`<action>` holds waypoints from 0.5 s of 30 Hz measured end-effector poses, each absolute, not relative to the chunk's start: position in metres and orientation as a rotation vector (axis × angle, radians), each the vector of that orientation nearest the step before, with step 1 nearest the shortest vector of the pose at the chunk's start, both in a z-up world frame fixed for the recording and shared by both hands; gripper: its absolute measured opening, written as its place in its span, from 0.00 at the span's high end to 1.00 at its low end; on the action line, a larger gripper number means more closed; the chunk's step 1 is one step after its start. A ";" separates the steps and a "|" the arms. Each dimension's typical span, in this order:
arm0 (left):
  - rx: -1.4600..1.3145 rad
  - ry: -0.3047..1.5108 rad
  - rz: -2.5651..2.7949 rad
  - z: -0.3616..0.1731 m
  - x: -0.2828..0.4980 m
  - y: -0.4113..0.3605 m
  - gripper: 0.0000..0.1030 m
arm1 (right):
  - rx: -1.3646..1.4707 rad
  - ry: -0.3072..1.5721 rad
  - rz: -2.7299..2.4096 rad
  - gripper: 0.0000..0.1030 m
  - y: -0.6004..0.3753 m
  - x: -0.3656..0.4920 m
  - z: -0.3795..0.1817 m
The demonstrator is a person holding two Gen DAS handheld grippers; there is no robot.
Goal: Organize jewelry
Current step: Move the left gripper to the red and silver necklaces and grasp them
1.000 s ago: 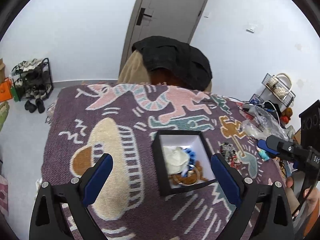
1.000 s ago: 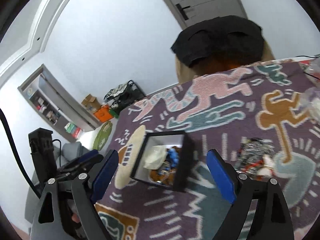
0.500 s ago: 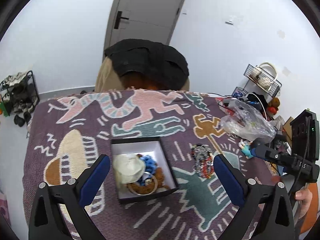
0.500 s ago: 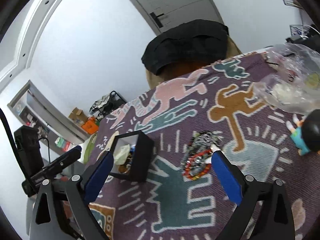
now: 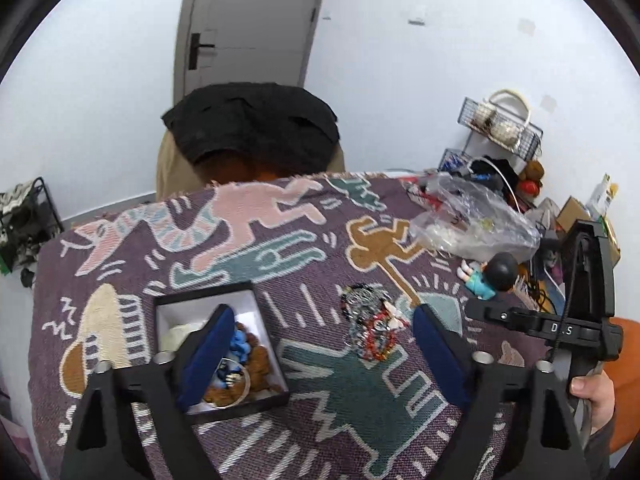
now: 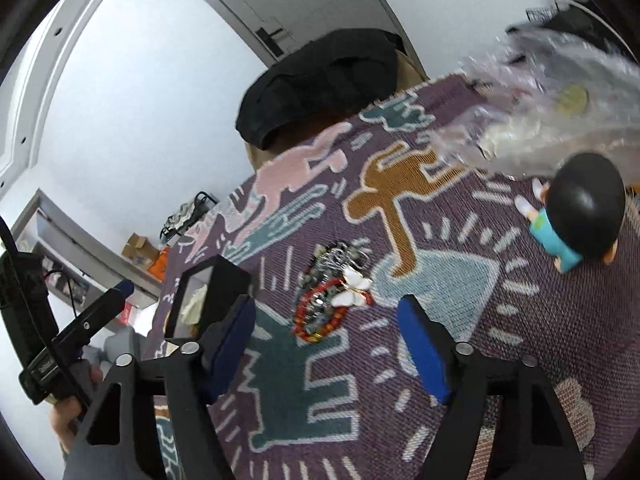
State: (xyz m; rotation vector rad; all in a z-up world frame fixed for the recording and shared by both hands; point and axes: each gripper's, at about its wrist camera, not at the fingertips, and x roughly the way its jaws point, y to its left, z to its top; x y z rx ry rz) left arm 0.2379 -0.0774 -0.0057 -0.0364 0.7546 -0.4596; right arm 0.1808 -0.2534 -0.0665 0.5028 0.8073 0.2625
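**A:** What faults are to be expected from this position?

**B:** The heap of jewelry [image 6: 332, 300] lies tangled on the patterned cloth [image 6: 540, 340] of the worktop: a red bead string, dark chains and a white butterfly piece are interlocked. If one strand is pinched, the rest is likely to be dragged along or dropped short of the black box [image 5: 224, 344]. A snag on the cloth weave is also possible. The box is already part filled, so overflow is to be considered. The figurine [image 6: 576, 220] and the plastic bag [image 6: 540, 120] stand near and could be knocked by a wide sweep.

**A:** How are the fingers set?

**B:** The right gripper [image 6: 326, 344] is spread wide; nothing is held, and the heap is framed just ahead of its blue fingers [image 6: 420, 352], apparently untouched. The left gripper [image 5: 320, 348] is likewise spread wide and empty. Its left finger is seen over the box; contact cannot be judged
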 end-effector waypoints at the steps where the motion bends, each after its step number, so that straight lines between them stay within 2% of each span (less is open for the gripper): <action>1: -0.029 0.764 -0.467 -0.008 0.239 -0.082 0.26 | 0.506 0.807 0.260 0.29 -0.255 0.180 -0.068; 9: 0.008 0.871 -0.528 -0.034 0.250 -0.124 0.58 | 0.541 0.794 0.248 0.34 -0.276 0.172 -0.081; 11: -0.007 0.919 -0.542 -0.044 0.255 -0.134 0.60 | 0.553 0.791 0.242 0.35 -0.282 0.170 -0.084; 14: 0.005 0.977 -0.541 -0.057 0.261 -0.147 0.72 | 0.573 0.784 0.239 0.35 -0.288 0.168 -0.090; 15: 0.012 0.988 -0.532 -0.060 0.262 -0.150 0.72 | 0.576 0.784 0.240 0.35 -0.289 0.168 -0.092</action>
